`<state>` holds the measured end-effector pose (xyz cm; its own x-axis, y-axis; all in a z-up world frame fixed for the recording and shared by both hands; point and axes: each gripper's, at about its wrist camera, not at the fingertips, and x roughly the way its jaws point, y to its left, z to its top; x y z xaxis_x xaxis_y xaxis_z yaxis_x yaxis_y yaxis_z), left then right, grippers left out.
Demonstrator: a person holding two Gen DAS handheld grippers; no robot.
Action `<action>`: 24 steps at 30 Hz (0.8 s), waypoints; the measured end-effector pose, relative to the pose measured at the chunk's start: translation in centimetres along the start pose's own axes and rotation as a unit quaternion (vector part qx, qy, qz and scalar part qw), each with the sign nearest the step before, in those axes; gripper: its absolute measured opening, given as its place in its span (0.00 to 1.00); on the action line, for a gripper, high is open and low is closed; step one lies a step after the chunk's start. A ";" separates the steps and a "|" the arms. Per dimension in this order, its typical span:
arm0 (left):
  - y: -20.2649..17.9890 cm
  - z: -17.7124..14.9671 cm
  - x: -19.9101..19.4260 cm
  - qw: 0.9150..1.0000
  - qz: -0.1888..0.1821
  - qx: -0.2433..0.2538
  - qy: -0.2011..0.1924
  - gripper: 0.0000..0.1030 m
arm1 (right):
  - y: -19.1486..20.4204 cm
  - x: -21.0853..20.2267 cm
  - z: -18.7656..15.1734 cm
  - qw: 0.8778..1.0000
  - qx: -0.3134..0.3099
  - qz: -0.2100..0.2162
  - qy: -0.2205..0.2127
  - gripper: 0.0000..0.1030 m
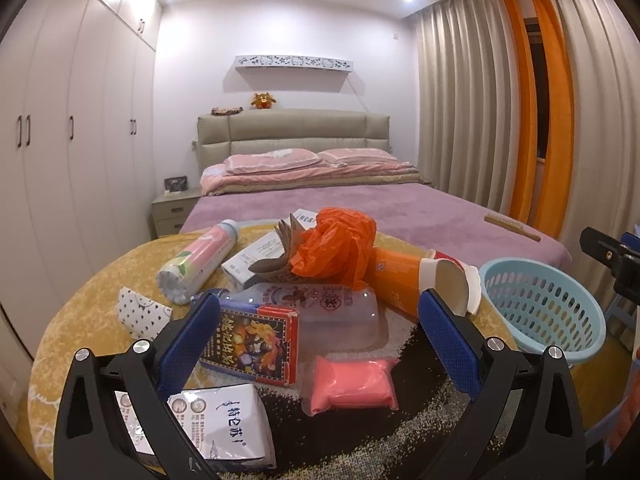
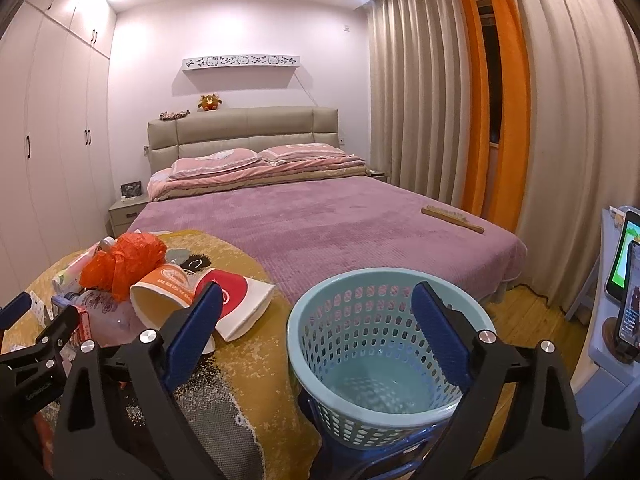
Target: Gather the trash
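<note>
A heap of trash lies on the round table with a yellow cloth (image 1: pixel 76 312). My left gripper (image 1: pixel 320 316) is open and holds nothing. Below and between its blue fingers are a red card box (image 1: pixel 252 340), a clear plastic bottle (image 1: pixel 336 312) and a pink packet (image 1: pixel 352 384). Behind them sit an orange plastic bag (image 1: pixel 336 248), an orange paper cup (image 1: pixel 396 280), a red-and-white cup (image 1: pixel 452 280), a pink bottle (image 1: pixel 200 264) and a white milk carton (image 1: pixel 228 416). My right gripper (image 2: pixel 318 312) is open and empty over the light blue basket (image 2: pixel 340 420), which has nothing in it.
A bed with a purple cover (image 2: pixel 320 220) stands behind the table, with a wooden brush (image 2: pixel 452 220) on it. Phones on a stand (image 2: pixel 624 280) are at the right, next to the basket. White wardrobes (image 1: pixel 60 140) line the left wall and curtains (image 2: pixel 440 120) the right.
</note>
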<state>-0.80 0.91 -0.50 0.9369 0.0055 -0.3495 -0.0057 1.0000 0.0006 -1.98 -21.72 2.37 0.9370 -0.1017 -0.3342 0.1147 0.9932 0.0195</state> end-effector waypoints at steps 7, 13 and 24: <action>0.0 0.0 0.2 1.000 0.003 0.000 0.007 0.93 | -0.7 -0.1 0.1 1.000 0.007 0.006 -0.003 0.87; -0.2 0.0 0.5 1.000 0.004 0.004 0.014 0.93 | -0.8 0.1 0.1 1.000 -0.002 0.002 -0.009 0.87; -2.4 0.6 -0.1 0.998 -0.005 0.054 0.019 0.93 | -1.4 0.0 0.4 0.999 -0.008 0.018 -0.027 0.87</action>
<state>-0.68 -1.48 0.08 0.9227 -0.0029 -0.3855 0.0435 0.9944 0.0966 -2.02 -23.14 2.68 0.9569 -0.0681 -0.2823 0.0755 0.9970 0.0154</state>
